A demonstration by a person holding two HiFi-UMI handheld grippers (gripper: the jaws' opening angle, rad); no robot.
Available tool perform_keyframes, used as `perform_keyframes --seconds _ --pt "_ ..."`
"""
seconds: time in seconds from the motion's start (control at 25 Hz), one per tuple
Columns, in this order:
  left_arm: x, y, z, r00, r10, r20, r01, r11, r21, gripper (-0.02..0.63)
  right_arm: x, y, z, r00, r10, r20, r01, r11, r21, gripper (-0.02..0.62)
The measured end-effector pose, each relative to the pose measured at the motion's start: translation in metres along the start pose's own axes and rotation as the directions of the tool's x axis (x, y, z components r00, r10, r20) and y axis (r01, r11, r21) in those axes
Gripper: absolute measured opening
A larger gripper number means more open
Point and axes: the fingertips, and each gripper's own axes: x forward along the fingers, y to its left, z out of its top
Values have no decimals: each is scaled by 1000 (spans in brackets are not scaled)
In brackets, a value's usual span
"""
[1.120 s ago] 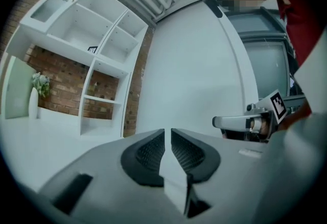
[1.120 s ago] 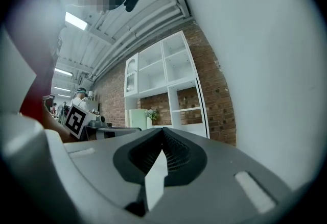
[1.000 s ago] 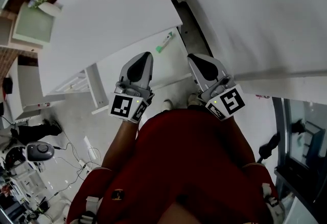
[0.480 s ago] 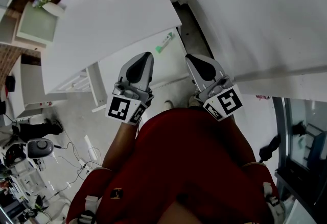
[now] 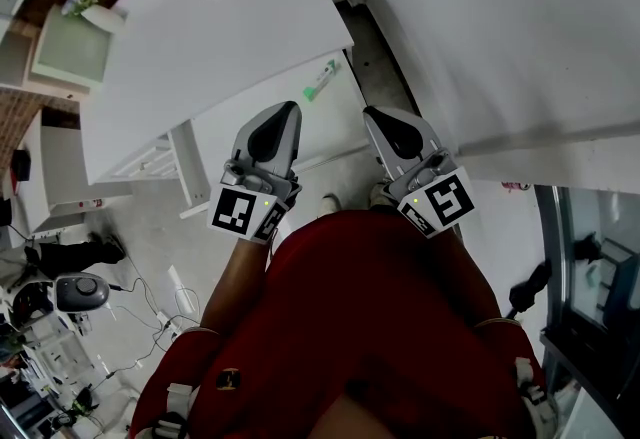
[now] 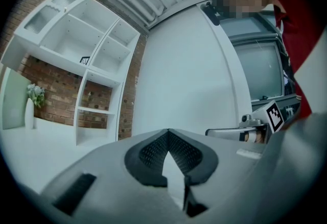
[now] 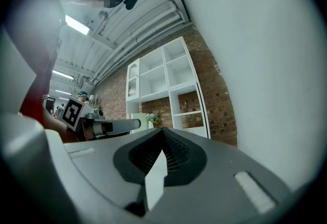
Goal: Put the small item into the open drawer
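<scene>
head view: the small item (image 5: 319,82), green and white, lies on a white surface just under the front edge of the desk (image 5: 200,47). this surface reads as the open drawer (image 5: 215,147), so the placement appears done. what is left, at most, is to close the drawer, which the task does not ask for. the left gripper (image 5: 285,109) and right gripper (image 5: 372,114) are held side by side close to the person's chest, short of the desk and apart from the item. the gripper bodies cover part of the drawer front, its side walls are hard to make out, and the item is too small to identify.

left gripper view: the jaws are closed tip to tip on the left gripper (image 6: 167,133) with nothing between them. the desk, drawer and item are out of frame. only a shelf unit (image 6: 87,80) and a white wall show.

right gripper view: the right gripper (image 7: 163,131) also has its jaws together and empty. drawer and item are not visible here either.
</scene>
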Motion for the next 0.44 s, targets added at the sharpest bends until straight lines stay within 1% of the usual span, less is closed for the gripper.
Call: perform_keyframes --seconds 0.28,0.44 --pt "-4 3 -2 1000 -3 -3 3 1000 0 2 1 3 -2 1000 -11 0 11 1000 -3 11" --pt "-5 5 -4 1000 8 -4 -8 1000 -9 2 0 2 -3 1000 -17 0 17 1000 -6 11"
